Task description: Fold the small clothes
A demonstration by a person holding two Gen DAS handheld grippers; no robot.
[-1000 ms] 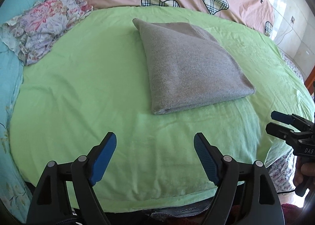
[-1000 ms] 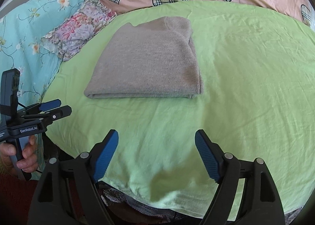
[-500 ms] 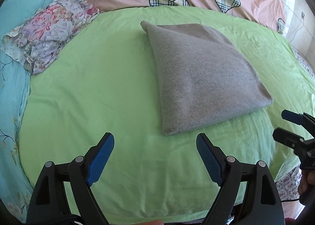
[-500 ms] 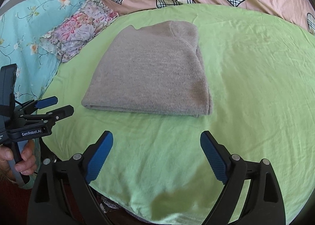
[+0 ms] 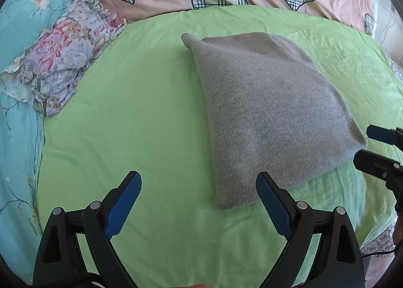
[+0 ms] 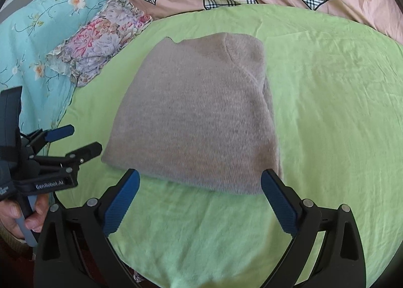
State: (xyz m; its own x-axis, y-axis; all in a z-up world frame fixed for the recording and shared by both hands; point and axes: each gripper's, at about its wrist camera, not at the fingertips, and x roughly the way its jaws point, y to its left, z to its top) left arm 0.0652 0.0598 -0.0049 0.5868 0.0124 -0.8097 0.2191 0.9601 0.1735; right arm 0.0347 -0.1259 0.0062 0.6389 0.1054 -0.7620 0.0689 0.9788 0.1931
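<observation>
Left gripper (image 5: 199, 202) is closing in on the folded grey sweater (image 5: 267, 116) on the green sheet (image 5: 126, 124), jaws opening wide, empty. Right gripper (image 6: 200, 202) likewise — advancing on the near edge, another fold probably imminent.

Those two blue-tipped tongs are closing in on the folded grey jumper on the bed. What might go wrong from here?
1. Both tongs, left and right, are empty and opening beside the grey jumper; a pinch at its near edge might catch only the top layer and pull the fold open.
2. The green sheet beneath is loose and creased, so the pads may grab it too.
3. The tongs sit near each other and might collide.
</observation>
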